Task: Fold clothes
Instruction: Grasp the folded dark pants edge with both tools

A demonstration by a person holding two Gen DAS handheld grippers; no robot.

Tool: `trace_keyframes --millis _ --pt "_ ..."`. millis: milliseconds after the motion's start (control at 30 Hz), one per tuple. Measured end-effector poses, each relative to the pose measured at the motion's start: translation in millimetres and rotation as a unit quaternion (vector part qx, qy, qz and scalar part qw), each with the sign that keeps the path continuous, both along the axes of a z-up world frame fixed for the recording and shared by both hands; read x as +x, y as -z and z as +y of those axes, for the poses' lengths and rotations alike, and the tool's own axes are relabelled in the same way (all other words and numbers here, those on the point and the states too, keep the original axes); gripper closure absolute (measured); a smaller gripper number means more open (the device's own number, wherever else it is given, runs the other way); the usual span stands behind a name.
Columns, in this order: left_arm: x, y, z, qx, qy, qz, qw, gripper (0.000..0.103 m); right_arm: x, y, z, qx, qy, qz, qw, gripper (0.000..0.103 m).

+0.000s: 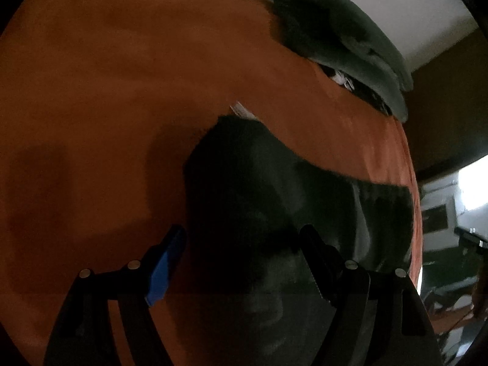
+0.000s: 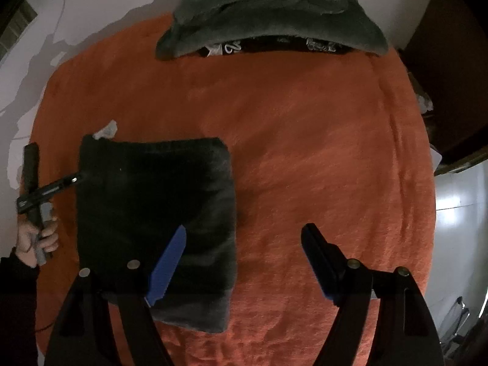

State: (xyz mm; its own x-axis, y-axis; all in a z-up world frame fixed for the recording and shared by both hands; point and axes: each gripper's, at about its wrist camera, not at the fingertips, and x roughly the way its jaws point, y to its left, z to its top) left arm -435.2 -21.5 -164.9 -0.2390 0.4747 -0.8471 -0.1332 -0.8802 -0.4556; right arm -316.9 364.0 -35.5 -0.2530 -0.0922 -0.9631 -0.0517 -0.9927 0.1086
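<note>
A folded black garment (image 2: 152, 207) lies flat on the orange blanket (image 2: 305, 152), a small white tag (image 2: 106, 129) sticking out at its far left corner. My right gripper (image 2: 244, 238) hangs open above the blanket, its left blue finger (image 2: 167, 265) over the garment's near right part, nothing between the fingers. In the left wrist view the same dark garment (image 1: 259, 198) fills the space under my left gripper (image 1: 244, 241), which is open and holds nothing. The left gripper's body (image 2: 45, 192) and the hand on it (image 2: 33, 238) show at the garment's left edge.
A grey-green folded blanket (image 2: 274, 15) with a black patterned cloth (image 2: 274, 45) under it lies at the far edge of the bed. White wall behind. Dark wooden furniture (image 2: 451, 76) stands at the right. The bed's right edge (image 1: 411, 198) drops to a cluttered floor.
</note>
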Motion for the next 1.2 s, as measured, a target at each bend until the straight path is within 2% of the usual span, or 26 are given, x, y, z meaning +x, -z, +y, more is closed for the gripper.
trace_keyframes --millis 67,133,200,300,367,433,500,533,567,633,700,800,900,1067,1133,1200 --pt "-8.4 3.2 -4.8 0.034 -0.005 -0.011 0.9993 0.027 0.5 1.1 -3.9 0.007 -0.014 0.006 1.000 0.026" --pt "-17.3 9.5 -7.0 0.054 -0.010 -0.028 0.9981 0.034 -1.2 8.7 -11.8 0.014 -0.050 0.032 0.998 0.026" --pt "-23.6 14.1 -9.6 0.050 -0.012 -0.042 0.9978 0.038 -3.2 24.5 -20.1 0.014 -0.085 0.062 0.994 0.026" --pt "-25.1 14.4 -14.3 0.057 -0.018 -0.048 0.9971 0.043 -18.0 47.0 -22.8 -0.029 -0.105 0.089 0.990 0.026" --pt "-25.1 16.4 -19.9 0.066 -0.030 -0.052 0.9961 0.047 -38.0 66.6 -22.9 -0.052 -0.103 0.084 0.990 0.026" --pt "-25.0 20.2 -25.9 0.079 -0.042 -0.058 0.9943 0.054 -55.3 84.1 -18.6 -0.064 -0.060 0.072 0.994 0.026" --pt "-26.3 24.5 -31.9 0.089 -0.056 -0.064 0.9924 0.062 -63.5 97.2 -12.7 -0.112 -0.033 0.067 0.991 0.035" --pt "-25.8 25.7 -34.4 0.091 -0.062 -0.067 0.9916 0.064 -66.1 103.4 -10.0 -0.127 -0.022 0.064 0.990 0.070" --pt "-25.4 26.8 -36.8 0.094 -0.068 -0.069 0.9908 0.065 -68.6 109.6 -7.3 -0.142 -0.012 0.061 0.988 0.073" --pt "-25.5 27.7 -38.8 0.092 -0.077 -0.073 0.9900 0.065 -72.3 118.0 -2.9 -0.167 0.003 0.061 0.984 0.078" --pt "-26.5 27.7 -38.2 0.088 -0.084 -0.076 0.9897 0.065 -70.9 114.3 -0.1 -0.187 0.001 0.082 0.979 0.085" --pt "-23.8 24.4 -39.9 0.082 -0.089 -0.078 0.9896 0.064 -67.5 115.5 9.2 -0.228 0.020 0.107 0.968 0.087" --pt "-18.5 16.9 -33.6 0.055 -0.079 -0.063 0.9934 0.058 -64.2 132.0 9.5 -0.221 0.026 0.114 0.968 0.087" --pt "-12.5 5.8 -20.8 0.009 -0.049 -0.030 0.9983 0.058 -55.1 119.2 10.5 -0.213 -0.015 0.145 0.966 0.085" --pt "-10.9 6.1 -22.8 0.010 -0.053 -0.029 0.9981 0.056 -54.9 117.8 11.7 -0.218 -0.015 0.142 0.965 0.083" --pt "-7.3 6.2 -32.4 0.031 -0.071 -0.050 0.9957 0.049 -53.5 115.8 15.1 -0.218 -0.010 0.133 0.967 0.079"
